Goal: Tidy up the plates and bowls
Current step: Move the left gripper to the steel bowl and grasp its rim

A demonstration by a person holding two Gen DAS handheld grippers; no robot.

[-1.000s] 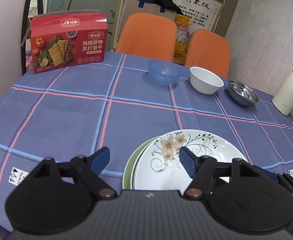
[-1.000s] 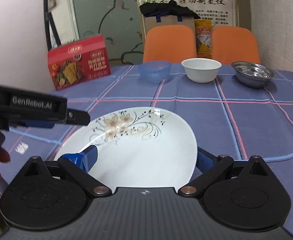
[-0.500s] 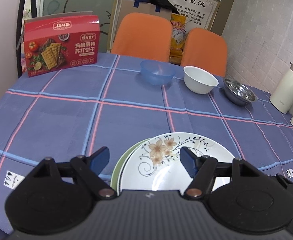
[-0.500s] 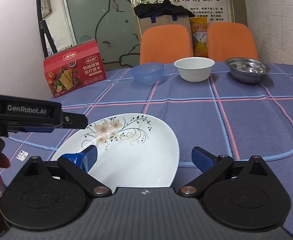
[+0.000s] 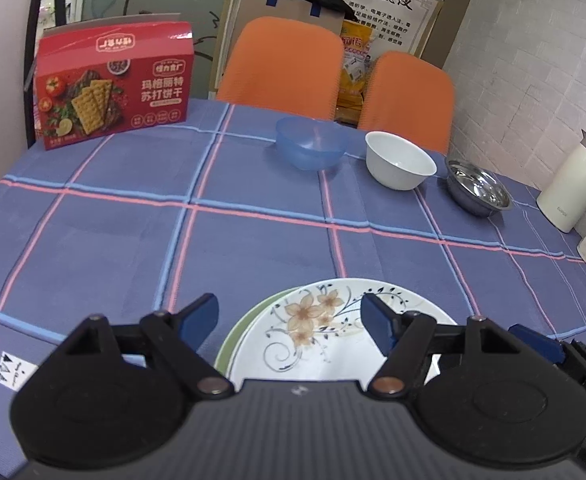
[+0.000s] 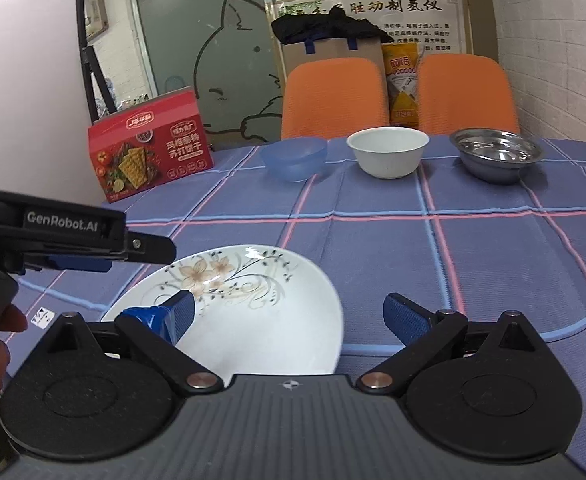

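Lying flat, face up, on the near part of the checked tablecloth (image 5: pixel 253 248): floral plate (image 5: pixel 325 332) stacked on green plate (image 5: pixel 233 344), flower sprig toward the bowls. Round, so no long axis. Left gripper (image 5: pixel 291 316) spread wide, empty, above it. Right gripper (image 6: pixel 289 314) likewise parted, gripping nothing.

Both wrist views low, forward, sharing floral plate (image 5: pixel 325 336)

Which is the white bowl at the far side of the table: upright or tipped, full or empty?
Upright and empty. The white bowl stands on its base on the checked tablecloth, rim up, and its bare white inside shows in the left wrist view.
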